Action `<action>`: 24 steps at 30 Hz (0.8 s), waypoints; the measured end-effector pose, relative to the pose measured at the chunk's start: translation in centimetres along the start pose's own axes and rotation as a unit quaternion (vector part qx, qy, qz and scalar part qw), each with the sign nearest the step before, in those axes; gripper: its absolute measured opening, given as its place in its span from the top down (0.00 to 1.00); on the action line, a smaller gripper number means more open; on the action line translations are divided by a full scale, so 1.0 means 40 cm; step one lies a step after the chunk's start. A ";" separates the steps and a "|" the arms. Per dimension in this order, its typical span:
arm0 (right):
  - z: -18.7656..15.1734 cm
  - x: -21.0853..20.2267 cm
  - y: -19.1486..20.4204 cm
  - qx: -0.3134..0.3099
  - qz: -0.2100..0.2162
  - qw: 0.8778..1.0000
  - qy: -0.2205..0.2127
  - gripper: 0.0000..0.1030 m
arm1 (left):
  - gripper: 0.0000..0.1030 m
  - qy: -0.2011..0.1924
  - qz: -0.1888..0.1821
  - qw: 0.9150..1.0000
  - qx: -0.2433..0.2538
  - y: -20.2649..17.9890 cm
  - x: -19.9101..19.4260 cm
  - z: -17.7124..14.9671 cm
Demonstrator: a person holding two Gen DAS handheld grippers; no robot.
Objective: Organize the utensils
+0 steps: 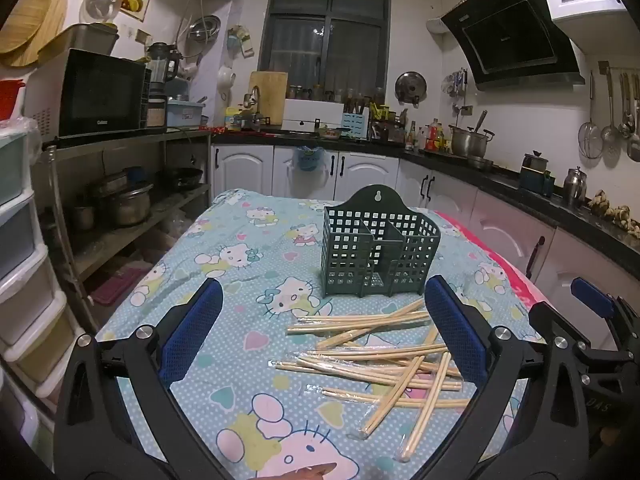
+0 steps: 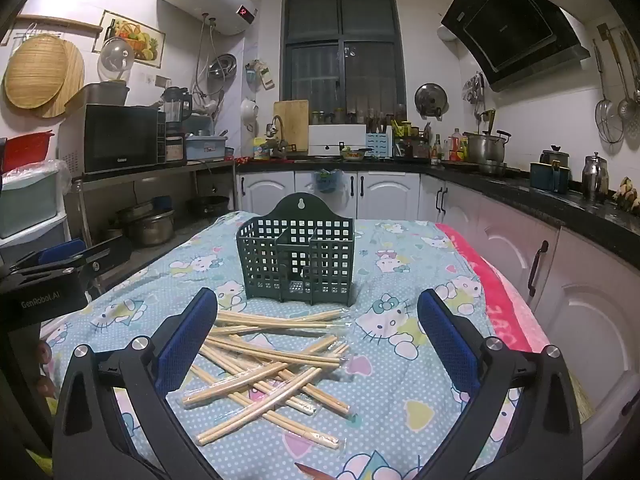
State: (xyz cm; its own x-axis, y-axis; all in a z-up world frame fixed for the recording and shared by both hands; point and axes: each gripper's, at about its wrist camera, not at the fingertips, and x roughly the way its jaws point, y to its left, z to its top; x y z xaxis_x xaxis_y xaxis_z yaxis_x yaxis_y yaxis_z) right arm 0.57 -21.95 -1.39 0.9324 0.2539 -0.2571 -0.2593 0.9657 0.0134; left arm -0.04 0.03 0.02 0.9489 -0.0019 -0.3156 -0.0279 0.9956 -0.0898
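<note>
Kitchen scene, with a counter draped in a blue cartoon-cat cloth. Near the middle of it, a dark green lattice utensil holder, upright, with inner partitions and a hanging tab at the far side; nothing visible inside. On the near side of the holder, close to it, a loose heap of wooden chopsticks in clear plastic sleeves, lying flat and crossing one another at many angles.

Left gripper: jaws spread wide, blue pads facing each other, nothing between them, held above the cloth. Chopstick heap toward its right pad, holder ahead and slightly right. Right gripper partly seen at the right edge of this view.

Right gripper: jaws likewise spread wide and empty, raised over the near part of the counter. Chopsticks seen between the pads and toward the left one, holder straight ahead. Left gripper's black body visible at the left edge.

Farther back: white cabinets, a dark window, a microwave on a metal shelf at left, a range hood and hanging ladles at right. A pink towel along the counter's right edge.
</note>
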 end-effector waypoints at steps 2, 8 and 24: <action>0.000 -0.001 0.000 -0.002 0.000 1.000 0.001 0.06 | 0.09 0.000 0.000 1.000 -0.001 0.001 -0.001 0.000; 0.003 -0.001 0.000 -0.004 0.000 1.000 0.001 0.06 | 0.09 0.001 0.002 1.000 0.003 -0.001 0.002 0.001; 0.009 -0.008 -0.011 -0.002 -0.001 1.000 -0.006 0.06 | 0.09 0.000 0.000 1.000 0.005 -0.007 0.002 0.006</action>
State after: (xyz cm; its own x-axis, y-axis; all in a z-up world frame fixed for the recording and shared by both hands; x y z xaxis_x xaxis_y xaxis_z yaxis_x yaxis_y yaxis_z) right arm 0.50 -22.45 -0.96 0.9359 0.2524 -0.2459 -0.2583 0.9660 0.0087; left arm 0.11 -0.24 0.26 0.9488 -0.0021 -0.3159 -0.0248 0.9964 -0.0810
